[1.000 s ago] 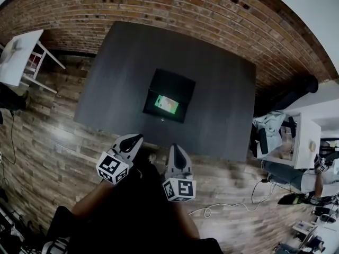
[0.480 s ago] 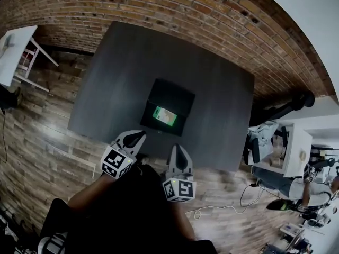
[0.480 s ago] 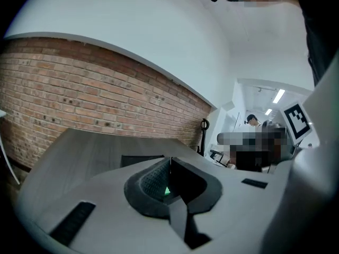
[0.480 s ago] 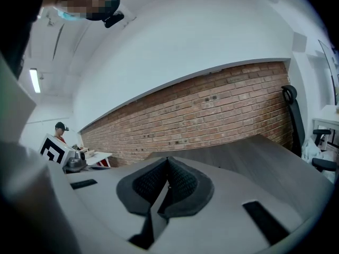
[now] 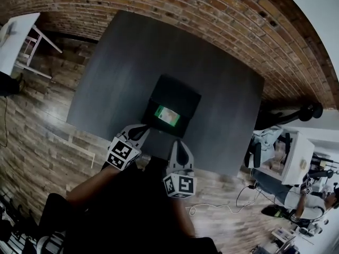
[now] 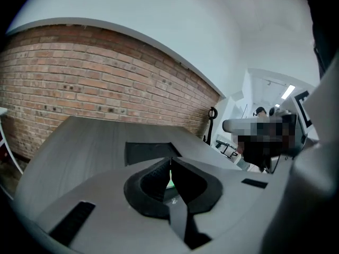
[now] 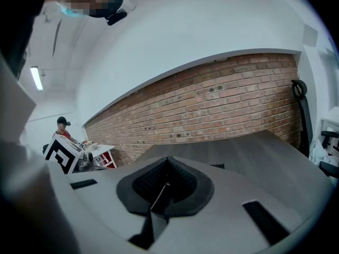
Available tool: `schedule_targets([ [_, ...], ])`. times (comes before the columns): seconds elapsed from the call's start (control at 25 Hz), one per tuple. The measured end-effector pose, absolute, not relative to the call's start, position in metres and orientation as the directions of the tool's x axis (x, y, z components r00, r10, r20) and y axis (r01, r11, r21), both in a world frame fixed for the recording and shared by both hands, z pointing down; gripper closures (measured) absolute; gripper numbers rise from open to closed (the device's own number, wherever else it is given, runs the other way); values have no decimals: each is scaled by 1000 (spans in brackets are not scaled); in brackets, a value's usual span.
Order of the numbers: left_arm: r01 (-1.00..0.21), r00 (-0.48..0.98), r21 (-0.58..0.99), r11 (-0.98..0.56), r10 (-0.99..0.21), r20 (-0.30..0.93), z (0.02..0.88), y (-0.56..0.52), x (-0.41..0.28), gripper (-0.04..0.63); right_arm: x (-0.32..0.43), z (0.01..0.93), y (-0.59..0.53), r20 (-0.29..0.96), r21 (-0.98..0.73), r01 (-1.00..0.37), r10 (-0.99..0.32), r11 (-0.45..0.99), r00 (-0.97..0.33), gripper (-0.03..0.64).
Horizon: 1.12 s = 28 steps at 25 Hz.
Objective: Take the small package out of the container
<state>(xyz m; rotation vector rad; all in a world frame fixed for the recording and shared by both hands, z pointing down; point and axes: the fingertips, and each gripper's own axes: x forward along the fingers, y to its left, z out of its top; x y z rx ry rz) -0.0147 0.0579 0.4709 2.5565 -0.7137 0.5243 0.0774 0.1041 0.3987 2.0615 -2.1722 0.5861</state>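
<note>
Head view: on a dark table (image 5: 116,62), the small green package (image 5: 166,115) lay inside the open black container (image 5: 183,91). The left gripper (image 5: 142,129) and right gripper (image 5: 178,146) hovered near the table's front edge, short of the container.

Left gripper view: jaws pressed together, empty, container (image 6: 145,152) just ahead.

Right gripper view: jaws likewise closed on nothing.

This looked like the approach. Next, one gripper would need to open and reach down over the package.

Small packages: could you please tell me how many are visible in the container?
1. The green small package lies inside the black container on the table; its walls may hide more.
</note>
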Motion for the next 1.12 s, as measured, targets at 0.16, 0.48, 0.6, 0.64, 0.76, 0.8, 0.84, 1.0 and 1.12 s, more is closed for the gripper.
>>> schedule_targets([
  [0.16, -605, 756, 301, -737, -415, 506, 490, 52, 2, 558, 93, 410, 94, 336, -236, -969, -929, 72, -151, 593],
  [0.48, -661, 702, 328, -675, -402, 587, 537, 47, 37, 557, 125, 430, 77, 359, -257, -950, -895, 177, -264, 592],
  [0.6, -683, 671, 323, -655, -389, 631, 558, 43, 46, 555, 134, 438, 73, 366, -272, -944, -887, 188, -282, 592],
  [0.64, -690, 661, 322, -648, -383, 646, 566, 41, 48, 555, 136, 441, 71, 368, -279, -941, -884, 189, -286, 592],
  [0.76, -699, 642, 330, -634, -355, 679, 584, 32, 55, 524, 142, 447, 65, 378, -293, -937, -878, 189, -295, 593],
  [0.8, -698, 642, 335, -633, -346, 684, 589, 30, 58, 453, 143, 448, 63, 381, -294, -936, -875, 192, -299, 592],
  [0.84, -696, 640, 337, -634, -337, 690, 593, 28, 60, 431, 145, 450, 62, 383, -296, -935, -873, 194, -302, 592],
  [1.0, -698, 616, 342, -629, -283, 735, 612, 28, 67, 406, 155, 461, 61, 395, -308, -934, -869, 180, -298, 592],
  [1.12, -692, 611, 347, -633, -258, 749, 623, 26, 75, 359, 162, 467, 58, 407, -316, -936, -868, 156, -283, 592],
])
